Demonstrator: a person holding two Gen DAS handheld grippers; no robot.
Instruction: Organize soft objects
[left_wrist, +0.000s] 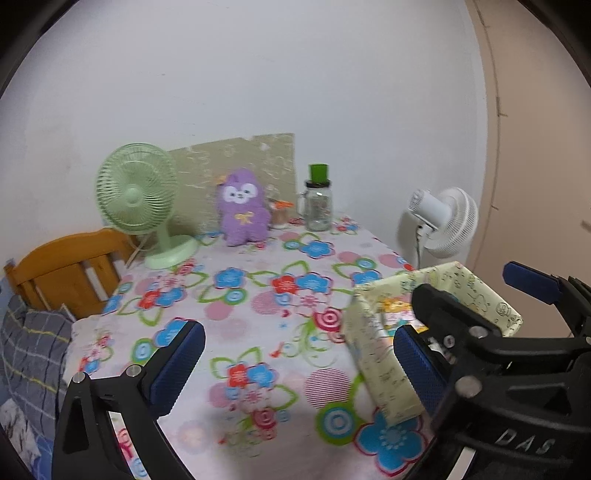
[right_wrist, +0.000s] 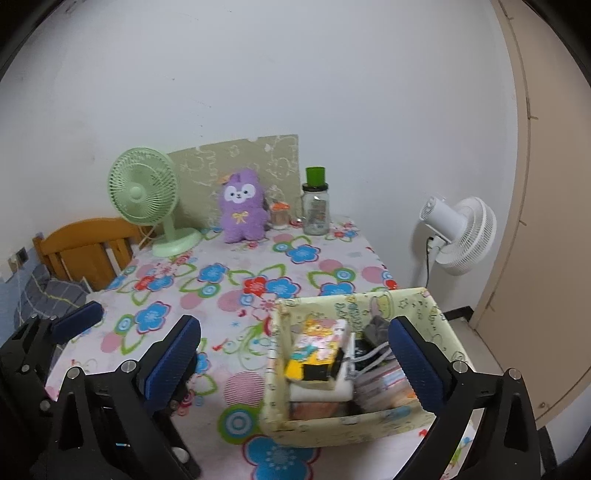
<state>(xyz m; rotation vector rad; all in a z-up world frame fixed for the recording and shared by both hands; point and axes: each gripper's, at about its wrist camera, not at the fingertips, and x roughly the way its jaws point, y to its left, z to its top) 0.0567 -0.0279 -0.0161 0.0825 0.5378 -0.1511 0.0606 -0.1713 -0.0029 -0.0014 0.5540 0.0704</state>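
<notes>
Right wrist: fabric box (right_wrist: 354, 421) (filled) lies between spread jaws.

Black plastic left gripper (left_wrist: 299, 365) and right gripper (right_wrist: 295, 354), blue textured pads, silver screws, white lettering

Both tongs, L (left_wrist: 299, 354) & R (right_wrist: 295, 350), wide open, empty.

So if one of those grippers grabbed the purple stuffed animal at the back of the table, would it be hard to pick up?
Probably not. The purple plush toy looks fluffy, so it should squash and give a soft grip. It likely weighs little for its bulk. It stands upright beside the glass jar, so a push would probably topple it rather than slide it.
</notes>
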